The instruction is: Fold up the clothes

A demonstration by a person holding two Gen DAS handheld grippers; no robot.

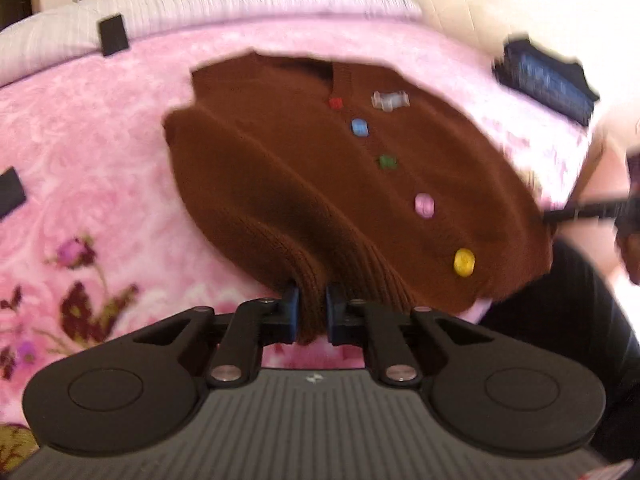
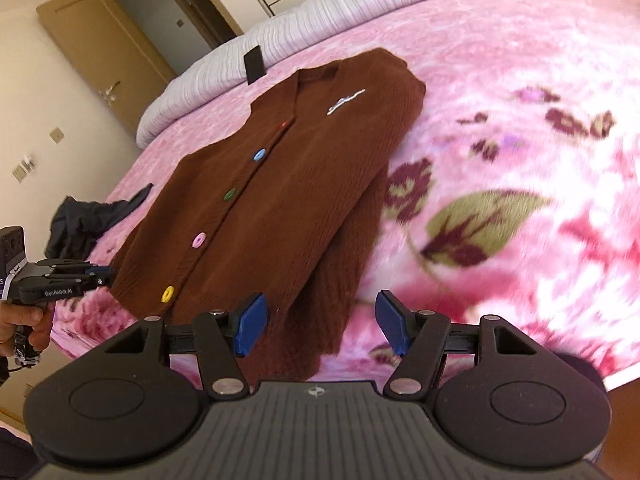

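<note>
While the brown cardigan (image 1: 320, 184) is lying buttoned on the pink blanket (image 1: 100, 160), sleeves seemingly tucked in, the left gripper (image 1: 311, 314) is pinching its hem and the right gripper (image 2: 320, 326) is hovering spread near its hem; folding it in half is remaining.

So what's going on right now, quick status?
Left hand-held gripper shut on cardigan hem. Right hand-held gripper open over its sleeve. Dark garment lies beside, not blocking.

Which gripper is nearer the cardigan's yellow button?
Left. The left gripper grips the hem beside the yellow button; the right gripper hangs open over the hem's far end.
</note>
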